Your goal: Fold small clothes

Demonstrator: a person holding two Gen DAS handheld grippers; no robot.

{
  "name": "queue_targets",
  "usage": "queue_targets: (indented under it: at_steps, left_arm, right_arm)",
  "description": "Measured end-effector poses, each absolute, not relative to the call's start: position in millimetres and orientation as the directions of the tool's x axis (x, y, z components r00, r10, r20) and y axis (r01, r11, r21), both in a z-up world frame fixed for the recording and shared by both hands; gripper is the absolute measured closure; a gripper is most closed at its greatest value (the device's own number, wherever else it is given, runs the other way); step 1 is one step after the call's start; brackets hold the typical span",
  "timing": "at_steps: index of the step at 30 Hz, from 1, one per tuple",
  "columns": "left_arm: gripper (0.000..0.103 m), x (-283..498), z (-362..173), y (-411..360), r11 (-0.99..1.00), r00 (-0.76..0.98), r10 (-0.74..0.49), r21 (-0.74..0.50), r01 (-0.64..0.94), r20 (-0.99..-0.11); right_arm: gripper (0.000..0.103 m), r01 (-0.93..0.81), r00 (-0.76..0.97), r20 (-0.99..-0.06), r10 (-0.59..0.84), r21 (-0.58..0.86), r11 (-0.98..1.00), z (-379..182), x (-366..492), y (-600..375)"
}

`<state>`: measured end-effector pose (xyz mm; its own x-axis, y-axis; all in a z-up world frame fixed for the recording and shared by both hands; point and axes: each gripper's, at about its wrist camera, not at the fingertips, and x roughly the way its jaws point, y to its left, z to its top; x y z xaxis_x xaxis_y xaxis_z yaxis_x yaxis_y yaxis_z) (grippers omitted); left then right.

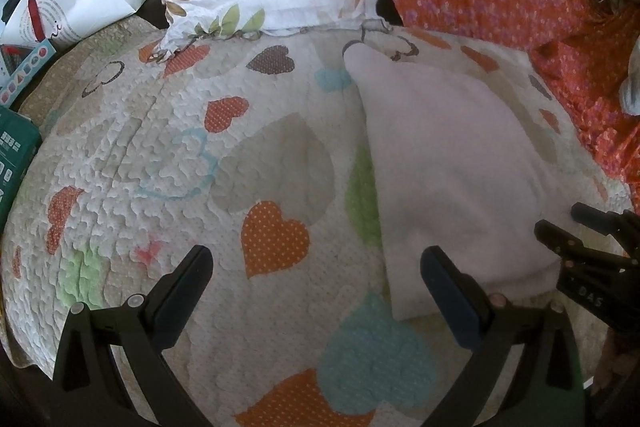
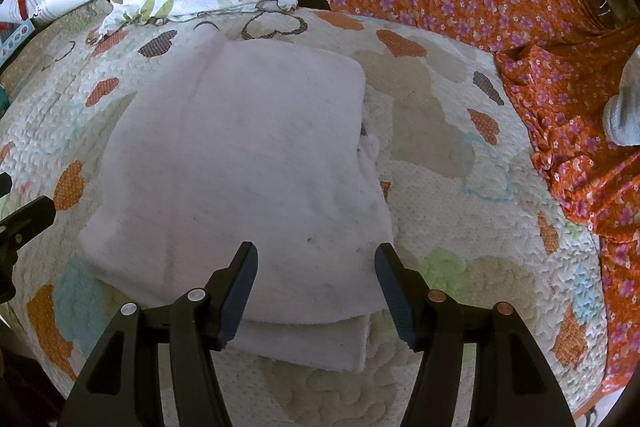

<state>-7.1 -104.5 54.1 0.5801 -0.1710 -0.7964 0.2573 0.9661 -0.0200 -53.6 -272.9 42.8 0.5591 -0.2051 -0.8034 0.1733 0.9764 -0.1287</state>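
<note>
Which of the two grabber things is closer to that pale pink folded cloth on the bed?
Right. The right gripper hangs open directly over the pink cloth, at its near edge. The left gripper, also open, sits over the quilt beside the cloth's left edge.

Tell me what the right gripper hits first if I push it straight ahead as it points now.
Most likely the folded pale pink garment: the open right gripper points over its near edge, nothing between them. Depth is unclear.

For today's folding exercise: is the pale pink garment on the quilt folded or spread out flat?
Folded. In the right wrist view the pale pink garment shows a top layer whose near edge lies over a lower layer that pokes out beneath.
</note>
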Motion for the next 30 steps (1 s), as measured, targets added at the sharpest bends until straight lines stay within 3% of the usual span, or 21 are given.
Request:
queue_targets:
  at_steps: [30]
  left_arm:
    - [0.000, -3.6, 45.9, -108.3, 0.965, 0.549, -0.180, -0.039, 0.260, -0.816]
  right_arm:
    - [0.034, 0.183, 0.549, -0.804, -0.229, -0.151, 0.971, 38.9, -58.0, -281.9]
